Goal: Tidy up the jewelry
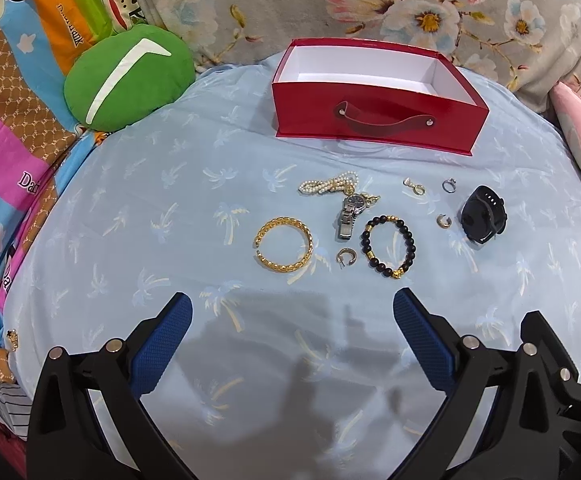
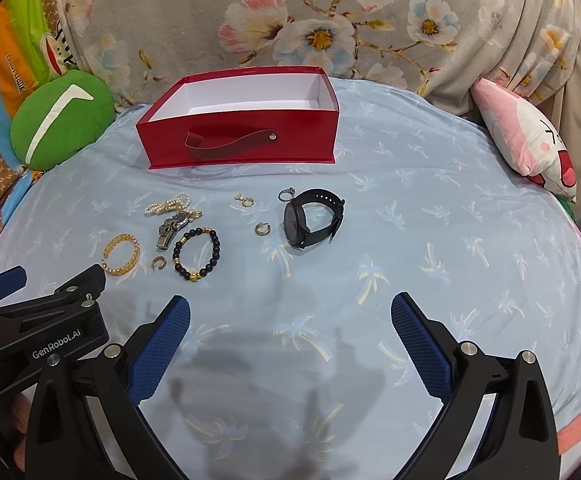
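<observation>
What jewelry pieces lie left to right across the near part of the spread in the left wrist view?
Gold bangle → small hoop earring → black bead bracelet → second hoop earring → black smartwatch.

Colours and patterns on the bed surface.

Sheet [image 1: 130, 208]: pale blue, printed with white and cream palm trees. Box [image 1: 374, 120]: red outside, white inside, dark red strap handle. Bangle [image 1: 283, 245]: gold. Bead bracelet [image 1: 388, 246]: black beads with gold spacers. Pearl strand [image 1: 328, 185]: cream. Metal watch [image 1: 350, 212]: silver with dark face. Smartwatch [image 1: 482, 214]: black. Cushion [image 1: 128, 76]: green with a white stripe. Backdrop cloth [image 1: 290, 0]: grey, pink-and-white flowers. Gripper pads [image 1: 162, 344]: blue, black frames.
</observation>
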Motion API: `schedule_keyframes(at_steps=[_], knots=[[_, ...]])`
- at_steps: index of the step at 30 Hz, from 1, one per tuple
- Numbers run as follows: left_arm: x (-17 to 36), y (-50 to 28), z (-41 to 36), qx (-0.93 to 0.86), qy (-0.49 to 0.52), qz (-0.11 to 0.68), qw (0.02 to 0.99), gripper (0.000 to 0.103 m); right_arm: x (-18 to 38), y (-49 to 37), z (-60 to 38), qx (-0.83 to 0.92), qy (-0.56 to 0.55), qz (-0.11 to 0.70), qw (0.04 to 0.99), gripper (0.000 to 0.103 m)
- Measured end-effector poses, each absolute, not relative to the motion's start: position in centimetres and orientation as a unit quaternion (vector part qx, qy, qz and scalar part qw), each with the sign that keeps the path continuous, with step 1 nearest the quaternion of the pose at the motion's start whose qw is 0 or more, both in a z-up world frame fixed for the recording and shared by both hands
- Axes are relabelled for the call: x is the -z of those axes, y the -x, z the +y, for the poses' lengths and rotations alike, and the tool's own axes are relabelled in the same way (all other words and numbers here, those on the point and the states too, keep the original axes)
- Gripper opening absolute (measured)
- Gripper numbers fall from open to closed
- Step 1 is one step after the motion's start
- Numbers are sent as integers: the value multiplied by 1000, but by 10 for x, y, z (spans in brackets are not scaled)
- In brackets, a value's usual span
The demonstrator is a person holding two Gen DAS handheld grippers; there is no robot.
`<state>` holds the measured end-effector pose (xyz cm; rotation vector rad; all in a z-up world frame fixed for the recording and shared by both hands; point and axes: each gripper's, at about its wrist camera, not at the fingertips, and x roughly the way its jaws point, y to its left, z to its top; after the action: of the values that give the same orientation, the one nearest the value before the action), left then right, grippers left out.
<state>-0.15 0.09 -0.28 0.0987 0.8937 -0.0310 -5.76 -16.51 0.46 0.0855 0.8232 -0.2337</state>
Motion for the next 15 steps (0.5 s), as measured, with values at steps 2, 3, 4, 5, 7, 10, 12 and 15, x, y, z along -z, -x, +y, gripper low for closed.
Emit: schedule_keyframes(at_steps=[2,3,4,5,7,10,12,15], knots=[[3,3,1,15,-47,432,900,98,-3,57,-164,113,-42,400,908,98],[3,3,1,14,-47,433,900,98,-4,58,-165,113,-42,400,908,98],[3,3,1,14,-47,433,900,98,-4,58,-165,113,-43,401,908,98],[4,3,0,14,-48,432,900,98,-4,57,-166,112,-44,401,908,98],[5,3,0,14,-47,432,900,98,-4,57,-166,113,-43,402,908,98],[5,3,0,14,-47,432,900,98,-3,57,-165,113,-43,402,908,98],[5,3,0,13,-47,433,900,98,-3,57,-165,112,-43,402,908,98],[6,3,0,13,-47,433,900,98,-4,56,-165,112,-43,403,907,98]])
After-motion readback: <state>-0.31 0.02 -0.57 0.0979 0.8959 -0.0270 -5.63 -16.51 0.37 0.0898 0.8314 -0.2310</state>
